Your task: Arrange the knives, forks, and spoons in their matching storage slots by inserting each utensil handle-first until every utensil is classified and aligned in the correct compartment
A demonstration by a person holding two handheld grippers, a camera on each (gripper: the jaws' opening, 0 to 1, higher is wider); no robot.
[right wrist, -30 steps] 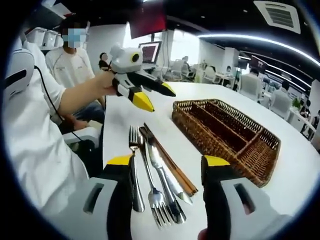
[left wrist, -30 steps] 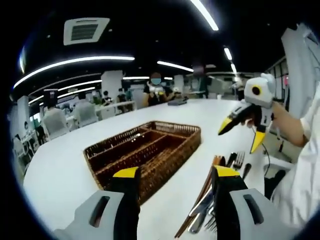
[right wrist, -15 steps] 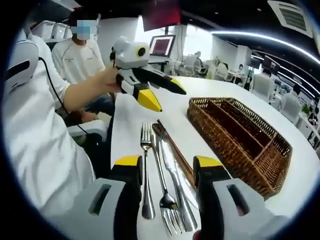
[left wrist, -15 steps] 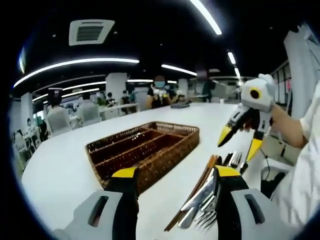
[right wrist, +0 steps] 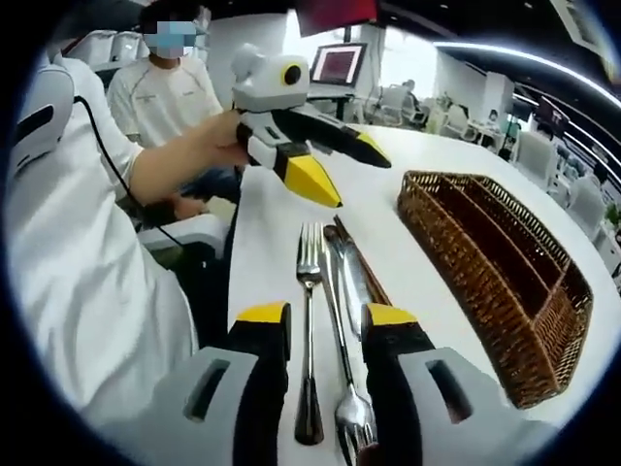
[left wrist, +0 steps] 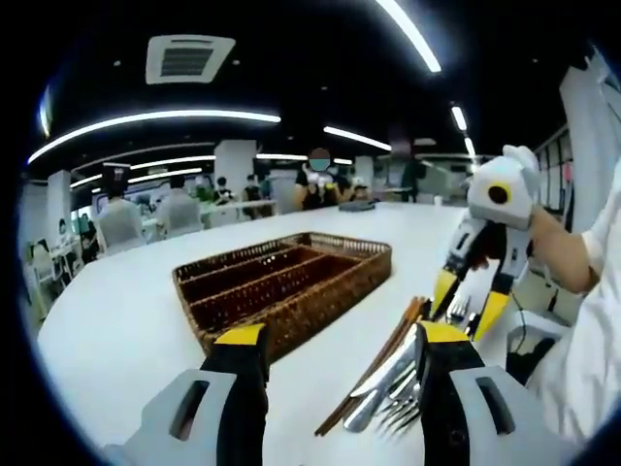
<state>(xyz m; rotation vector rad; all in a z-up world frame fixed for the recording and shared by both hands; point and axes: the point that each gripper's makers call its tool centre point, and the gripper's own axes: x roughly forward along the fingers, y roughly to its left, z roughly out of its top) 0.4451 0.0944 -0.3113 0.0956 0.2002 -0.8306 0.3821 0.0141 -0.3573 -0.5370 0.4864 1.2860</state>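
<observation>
On the white table (right wrist: 262,233), the right yellow-tipped gripper (right wrist: 325,325) closes in, jaws narrowly parted and empty, astride a steel fork (right wrist: 309,330) beside the unfilled brown wicker cutlery tray (right wrist: 505,252); the left gripper (left wrist: 335,340) waits wide open, empty; next, likely pinching the handle

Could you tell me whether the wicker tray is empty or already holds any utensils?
Empty: the tray's visible slots are bare, and the cutlery lies on the table beside it.

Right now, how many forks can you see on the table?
2: one fork between the right gripper's fingers, another fork beside it, tines toward the camera. More may hide underneath.
</observation>
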